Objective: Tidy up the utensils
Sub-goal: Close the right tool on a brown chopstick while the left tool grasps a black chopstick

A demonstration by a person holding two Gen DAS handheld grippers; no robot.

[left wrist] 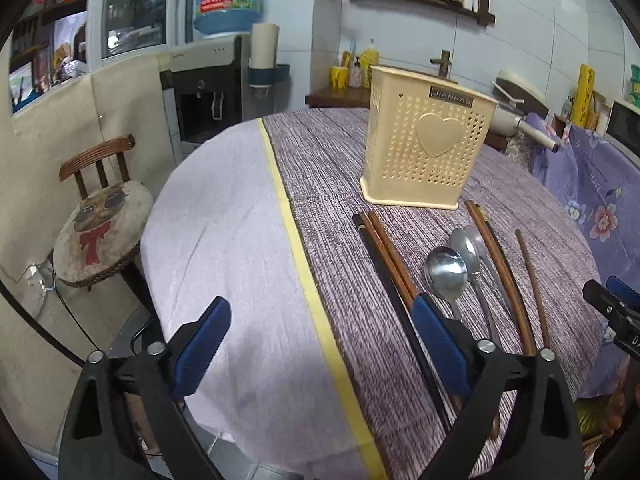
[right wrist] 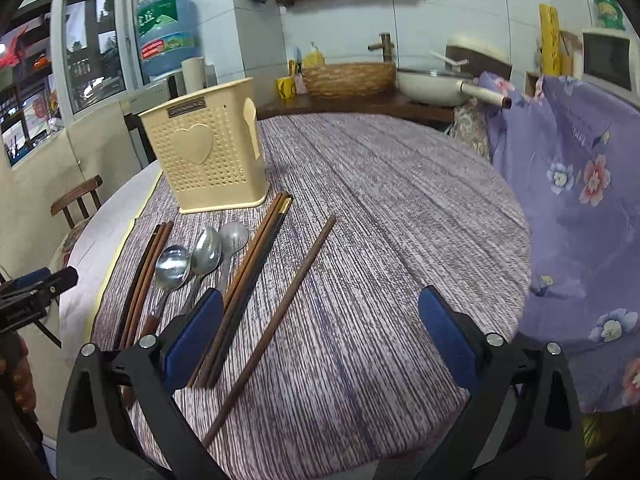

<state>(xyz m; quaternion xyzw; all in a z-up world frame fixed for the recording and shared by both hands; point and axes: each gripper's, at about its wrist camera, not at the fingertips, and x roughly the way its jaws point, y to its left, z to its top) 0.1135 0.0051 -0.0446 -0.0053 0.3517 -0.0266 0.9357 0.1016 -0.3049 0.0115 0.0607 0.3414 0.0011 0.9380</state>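
Where the left gripper (left wrist: 320, 344) fills the lower part of its own view, its right finger (left wrist: 440, 344) covers the near ends of the leftmost chopsticks (left wrist: 384, 256) and the spoon handles; those ends cannot be made out there. Both grippers are released, jaws spread wide, nothing between the pads. The right gripper (right wrist: 320, 340) hovers above the mat, its left finger (right wrist: 196, 332) overlapping the spoon handles and the middle chopsticks (right wrist: 256, 264).

The utensils lie in a row on the purple woven mat (right wrist: 380, 220), just in front of the cream perforated holder (left wrist: 428, 136), which stands upright. From the left: a bundle of chopsticks, three metal spoons (right wrist: 200, 258) with overlapping bowls, a second bundle, then a single chopstick (right wrist: 288, 300) lying apart and slanted. The exact count in each bundle is hard to tell.

The right wrist view shows the full length of the single chopstick and a spoon-shaped relief on the holder's side wall; the left wrist view shows only the heart-marked front. The left wrist view alone shows the yellow stripe (left wrist: 304, 264) beside the mat, the pale cloth (left wrist: 224, 248) and the chair (left wrist: 100, 220) at the table edge. The holder's interior is hidden in both views. Each view catches the other gripper only at its edge, cut off.
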